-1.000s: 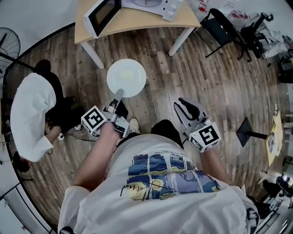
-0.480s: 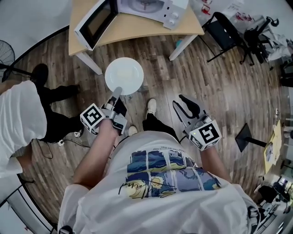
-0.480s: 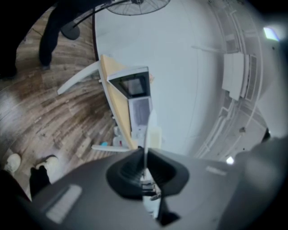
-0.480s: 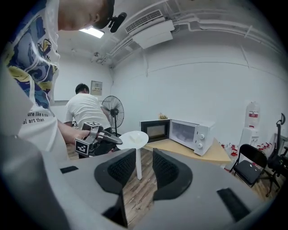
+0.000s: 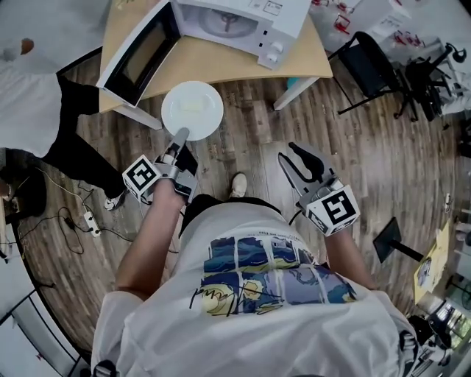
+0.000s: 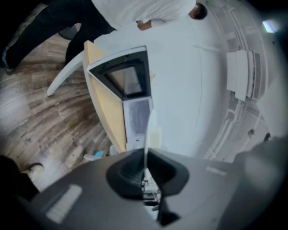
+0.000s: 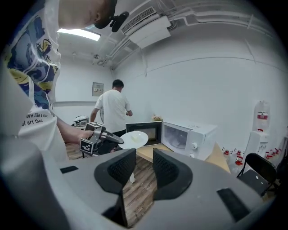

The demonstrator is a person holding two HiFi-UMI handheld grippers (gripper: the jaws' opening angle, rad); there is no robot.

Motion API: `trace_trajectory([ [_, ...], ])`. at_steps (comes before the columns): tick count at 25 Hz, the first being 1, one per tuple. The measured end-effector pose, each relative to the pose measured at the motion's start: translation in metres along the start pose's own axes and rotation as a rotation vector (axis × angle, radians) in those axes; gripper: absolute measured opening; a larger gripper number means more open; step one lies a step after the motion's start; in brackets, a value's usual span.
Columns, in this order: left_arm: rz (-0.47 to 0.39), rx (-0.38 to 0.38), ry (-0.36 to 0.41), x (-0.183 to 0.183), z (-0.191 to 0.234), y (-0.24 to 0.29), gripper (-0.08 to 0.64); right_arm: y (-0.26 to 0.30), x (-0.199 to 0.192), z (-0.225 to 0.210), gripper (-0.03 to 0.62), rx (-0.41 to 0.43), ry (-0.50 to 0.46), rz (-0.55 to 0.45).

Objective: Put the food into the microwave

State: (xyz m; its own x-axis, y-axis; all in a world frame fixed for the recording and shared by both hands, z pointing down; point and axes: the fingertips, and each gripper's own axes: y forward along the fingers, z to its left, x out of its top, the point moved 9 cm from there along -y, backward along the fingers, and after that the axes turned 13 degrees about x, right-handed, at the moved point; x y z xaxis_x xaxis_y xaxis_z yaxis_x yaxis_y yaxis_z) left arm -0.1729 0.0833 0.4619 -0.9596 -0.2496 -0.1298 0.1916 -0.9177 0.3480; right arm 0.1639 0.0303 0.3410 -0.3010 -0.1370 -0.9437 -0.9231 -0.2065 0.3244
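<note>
The left gripper (image 5: 179,138) is clamped tight on the near rim of a round white plate (image 5: 193,110) and holds it out roughly level above the brown plank floor (image 5: 353,147), close to the front edge of a light wooden counter (image 5: 213,60). A pale yellowish piece of food (image 5: 193,105) lies in the middle of the plate. On the counter stands a white microwave oven (image 5: 246,18) with its dark-windowed door (image 5: 138,53) swung wide open beside the plate. The right gripper (image 5: 291,153) hangs in front of the person's body, well apart from the plate. Its jaws have just been opening and stand wide with nothing between them. Another person in a white shirt (image 5: 26,103) stands near the counter's left end.
</note>
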Motion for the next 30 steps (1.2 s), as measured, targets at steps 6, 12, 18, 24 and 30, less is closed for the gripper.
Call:
trace_trajectory([
  [6, -0.030, 0.006, 0.013, 0.024, -0.017, 0.070, 0.015, 0.006, -0.003, -0.050, 0.107, 0.005, 0.044, 0.018],
  [12, -0.027, 0.028, -0.006, 0.060, -0.022, 0.146, 0.015, 0.034, 0.004, -0.096, 0.106, -0.032, 0.080, 0.036],
  [18, 0.004, 0.049, -0.003, 0.099, -0.023, 0.218, 0.015, 0.056, 0.024, -0.130, 0.103, -0.118, 0.111, 0.033],
  [24, 0.047, 0.063, 0.002, 0.126, -0.021, 0.286, 0.015, 0.064, 0.030, -0.151, 0.101, -0.216, 0.151, 0.049],
  [30, 0.075, 0.107, 0.006, 0.145, -0.013, 0.338, 0.015, 0.065, 0.030, -0.159, 0.100, -0.307, 0.197, 0.062],
])
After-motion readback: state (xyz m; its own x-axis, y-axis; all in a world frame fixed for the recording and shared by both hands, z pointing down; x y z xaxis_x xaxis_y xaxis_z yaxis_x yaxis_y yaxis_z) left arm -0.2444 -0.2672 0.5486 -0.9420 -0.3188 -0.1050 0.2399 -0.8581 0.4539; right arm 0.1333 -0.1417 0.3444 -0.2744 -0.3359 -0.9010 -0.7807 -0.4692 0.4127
